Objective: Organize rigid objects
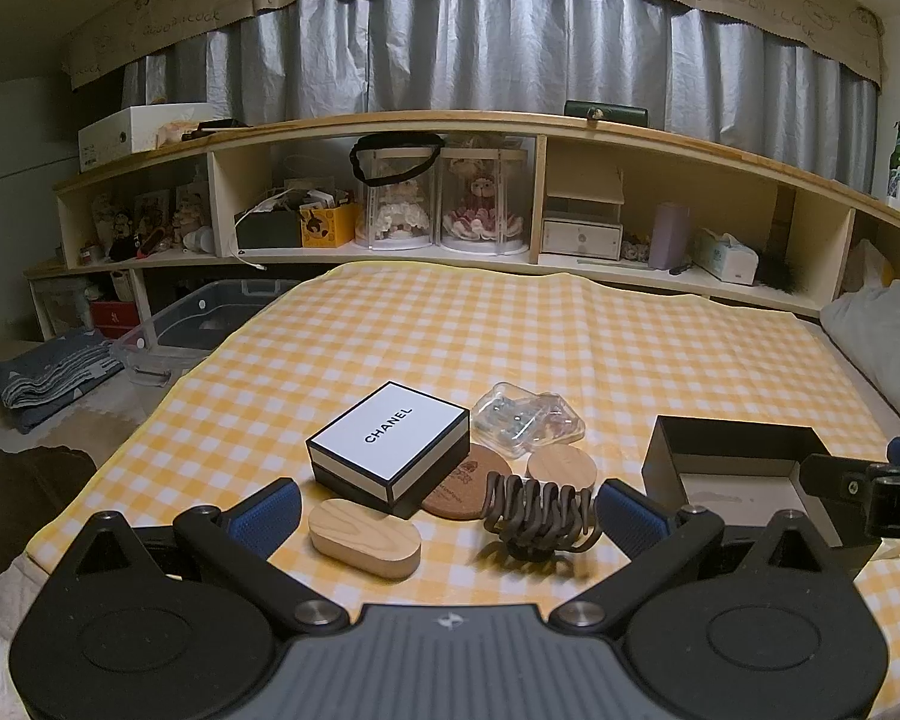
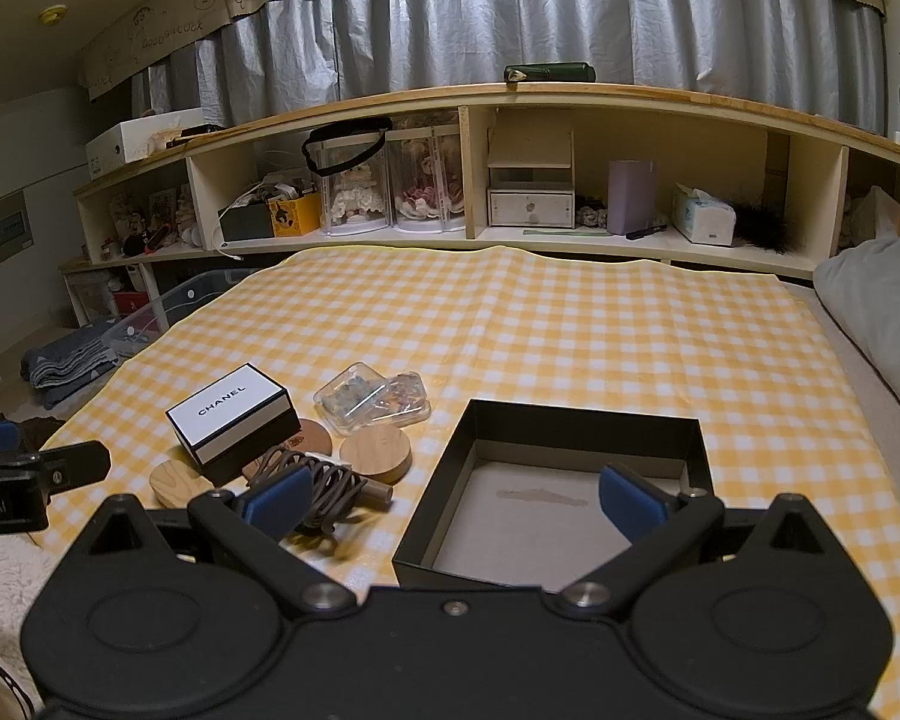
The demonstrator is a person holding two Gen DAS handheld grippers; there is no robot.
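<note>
While I am holding both tools over the yellow checked cloth [image 1: 510, 336], my left gripper [image 1: 447, 513] is standing wide open and empty, its blue pads [image 1: 267, 513] flanking an oval wooden box [image 1: 364, 538] and a brown claw hair clip [image 1: 537, 510]. Behind these are lying a white-lidded CHANEL box [image 1: 390, 447], a cork coaster [image 1: 465, 480] partly tucked under it, a round wooden lid [image 1: 561, 465] and a clear plastic case [image 1: 525, 418] of small bits, all crowded together. My right gripper [image 2: 450, 501] is likewise gaping empty, hovering above an open black tray box [image 2: 561, 420], which is sitting just right of the cluster with nothing inside.
</note>
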